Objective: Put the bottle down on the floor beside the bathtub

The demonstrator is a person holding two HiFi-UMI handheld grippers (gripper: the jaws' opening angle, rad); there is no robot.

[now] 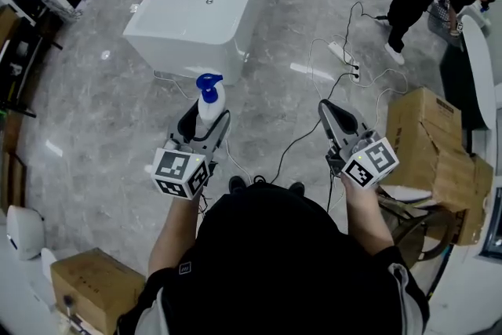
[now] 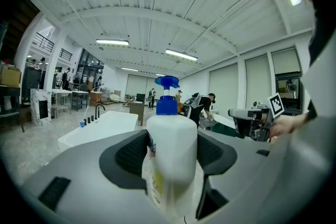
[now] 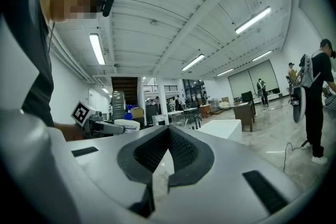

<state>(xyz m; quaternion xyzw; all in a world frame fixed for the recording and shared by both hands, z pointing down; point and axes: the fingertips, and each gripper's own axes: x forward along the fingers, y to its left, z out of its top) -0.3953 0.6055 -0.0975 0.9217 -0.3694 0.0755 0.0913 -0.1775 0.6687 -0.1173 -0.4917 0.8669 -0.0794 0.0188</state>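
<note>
I have the bottle clamped in the left gripper, standing upright with its long axis vertical and the blue pump head on top. It hangs in the air above the floor, short of the near end of the white bathtub. The left gripper view gives me what the head view can't: both ribbed pads press on the bottle's flanks about mid-body, with the base hanging below them. The right gripper is level off to the side. In its own view the jaws meet at the tips with nothing between them. Only the head view lays out the ground. There is bare grey floor in front of the tub's near end and along its left side. Black cables trail across the floor to the right towards a power strip, and cardboard boxes are stacked further right.
</note>
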